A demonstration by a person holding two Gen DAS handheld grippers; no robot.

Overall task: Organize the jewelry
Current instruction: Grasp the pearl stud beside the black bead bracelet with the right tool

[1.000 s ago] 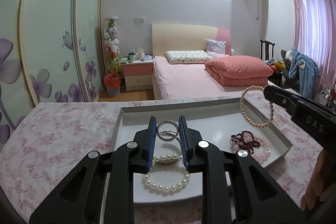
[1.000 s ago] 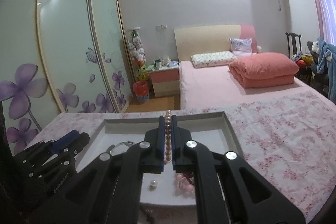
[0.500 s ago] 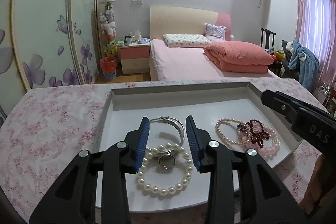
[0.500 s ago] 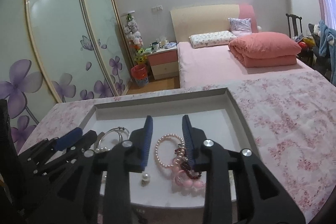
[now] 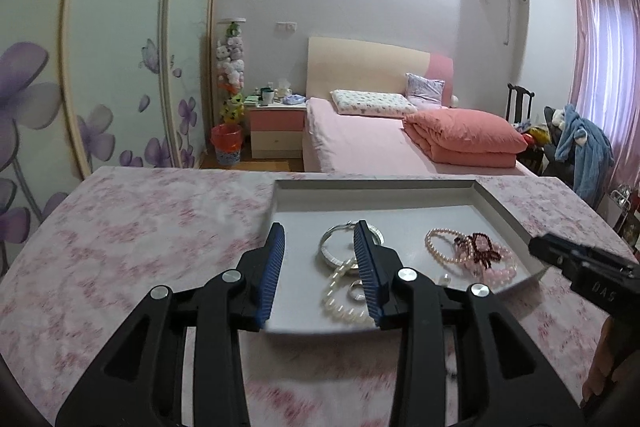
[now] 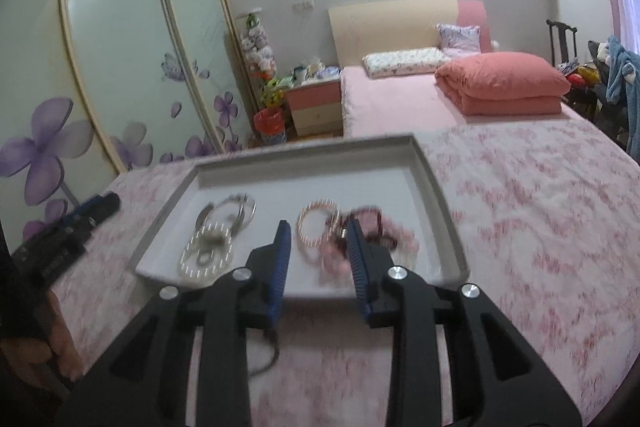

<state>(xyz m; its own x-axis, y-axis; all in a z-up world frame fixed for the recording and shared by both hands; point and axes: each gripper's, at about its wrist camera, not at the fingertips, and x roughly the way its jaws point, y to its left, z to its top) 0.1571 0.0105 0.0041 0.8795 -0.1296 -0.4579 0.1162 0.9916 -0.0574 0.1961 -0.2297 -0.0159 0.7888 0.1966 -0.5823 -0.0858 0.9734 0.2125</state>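
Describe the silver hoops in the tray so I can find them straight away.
On the floral tablecloth sits a white tray. The silver hoops lie in its left half, beyond the white pearl bracelet: plain metal rings, unbeaded.

Right gripper (image 6: 316, 247) over near edge of white tray (image 6: 436, 187), jaws apart, nothing between. Pink pearl bracelet (image 6: 318, 227) and dark bead cluster (image 6: 380, 227) just ahead, blurred. Silver bangles (image 6: 236, 213) and white pearl bracelet (image 6: 208, 255) lie left.
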